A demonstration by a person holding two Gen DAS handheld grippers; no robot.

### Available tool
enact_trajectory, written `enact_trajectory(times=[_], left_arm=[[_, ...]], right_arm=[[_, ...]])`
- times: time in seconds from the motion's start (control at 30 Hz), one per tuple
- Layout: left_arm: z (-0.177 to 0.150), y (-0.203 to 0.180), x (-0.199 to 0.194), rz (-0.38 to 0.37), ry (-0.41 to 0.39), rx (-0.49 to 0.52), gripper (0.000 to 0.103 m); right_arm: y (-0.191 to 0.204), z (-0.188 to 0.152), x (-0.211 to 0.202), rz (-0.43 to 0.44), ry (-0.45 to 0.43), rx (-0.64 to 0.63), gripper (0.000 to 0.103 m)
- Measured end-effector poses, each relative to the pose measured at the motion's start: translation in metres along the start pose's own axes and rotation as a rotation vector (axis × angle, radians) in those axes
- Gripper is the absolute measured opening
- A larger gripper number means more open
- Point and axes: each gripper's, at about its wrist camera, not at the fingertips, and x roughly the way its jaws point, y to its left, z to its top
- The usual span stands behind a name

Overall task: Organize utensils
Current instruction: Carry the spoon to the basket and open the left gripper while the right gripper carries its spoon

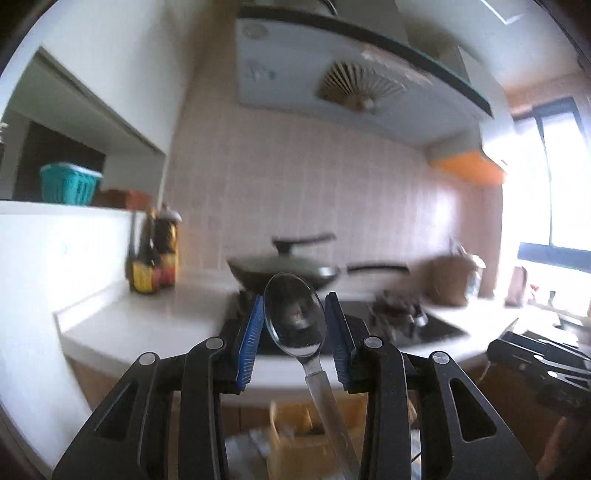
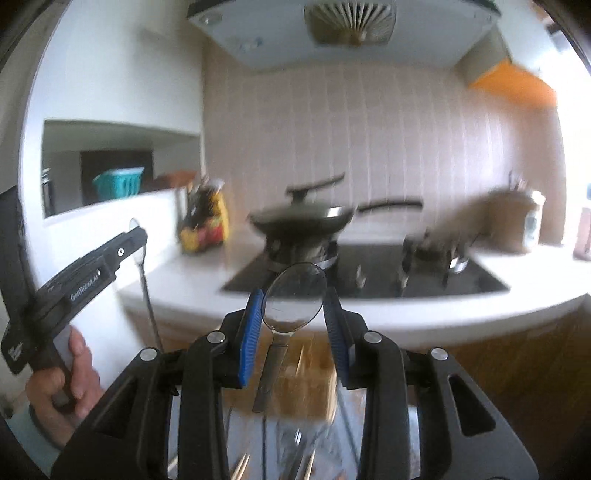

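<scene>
Spoons [image 1: 294, 314] [image 2: 294, 295] clamped in both grippers [image 1: 294, 325] [image 2: 293, 317] — right view alone shows the hand [image 2: 62, 376].

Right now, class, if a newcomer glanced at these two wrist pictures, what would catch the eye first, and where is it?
First, the two spoons: one spoon stands bowl-up between the left gripper's blue-padded jaws, and a second spoon sits the same way in the right gripper. Behind them, a lidded dark wok rests on the black stove, under a range hood.

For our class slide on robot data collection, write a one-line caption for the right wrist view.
Right claw grips a metal spoon by its bowl before a stove with a lidded wok, while the left claw lifts another spoon.
</scene>
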Motion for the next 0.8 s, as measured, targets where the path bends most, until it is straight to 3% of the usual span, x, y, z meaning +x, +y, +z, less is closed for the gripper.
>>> enact_trajectory(times=[0.23,0.4,0.6,0.8], left_arm=[[-0.014,-0.008,0.045,0.132,-0.114,0.085,0.033],[-0.042,-0.001,0.078,0.146,-0.062,0.102,0.033],[-0.067,0.009,0.092,0.141,-0.006,0.102,0.033],[-0.08,0.023,0.101,0.088,0.093,0.065,0.033]], right_arm=[[0.01,0.01,0.055,-0.076,-0.083,-0.027,0.031],[0.014,-0.009,0.099,-0.083,-0.02,-0.037,0.031],[0.013,-0.034,0.13,-0.094,0.066,-0.045,0.031],[0.01,-0.05,0.151,-0.055,0.17,-0.02,0.031]])
